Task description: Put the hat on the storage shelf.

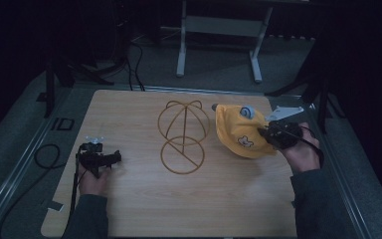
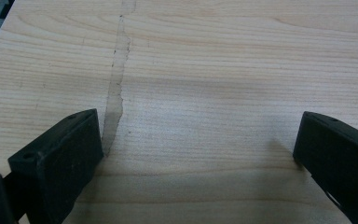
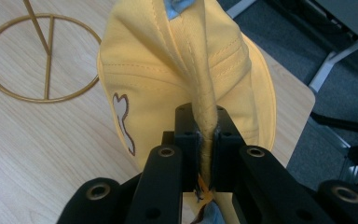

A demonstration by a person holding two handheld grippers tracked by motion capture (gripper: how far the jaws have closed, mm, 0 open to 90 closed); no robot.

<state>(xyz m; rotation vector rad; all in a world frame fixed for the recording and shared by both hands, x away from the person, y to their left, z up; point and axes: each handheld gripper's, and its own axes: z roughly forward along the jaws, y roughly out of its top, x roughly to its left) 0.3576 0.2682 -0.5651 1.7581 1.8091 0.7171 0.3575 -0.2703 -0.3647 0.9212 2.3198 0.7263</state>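
1. Right gripper [image 1: 267, 132] sits near the right edge of the tabletop [image 1: 129, 209], about mid-depth, held in the person's right hand [image 1: 303, 152].
2. Its jaws are pressed together on a fold of the yellow cap [image 1: 238, 132]; in the right gripper view the pinched fabric [image 3: 204, 135] runs up between the two black jaws.
3. The yellow cap lies right of centre, just beside the wire stand [image 1: 183, 137] and not touching it as far as the high view shows. It carries a small white patch [image 1: 246, 141] on the side and a blue-grey bit [image 1: 246, 111] on top.
4. The wire stand is at the tabletop's centre: a gold dome frame over a flat ring base, with the cap not on it.
5. Left gripper [image 1: 117, 158] is near the left edge, low over the wood, in the left hand [image 1: 93, 181].
6. Its jaws stand wide apart with bare wood between them; a faint grey streak [image 2: 116, 88] marks the wood there.
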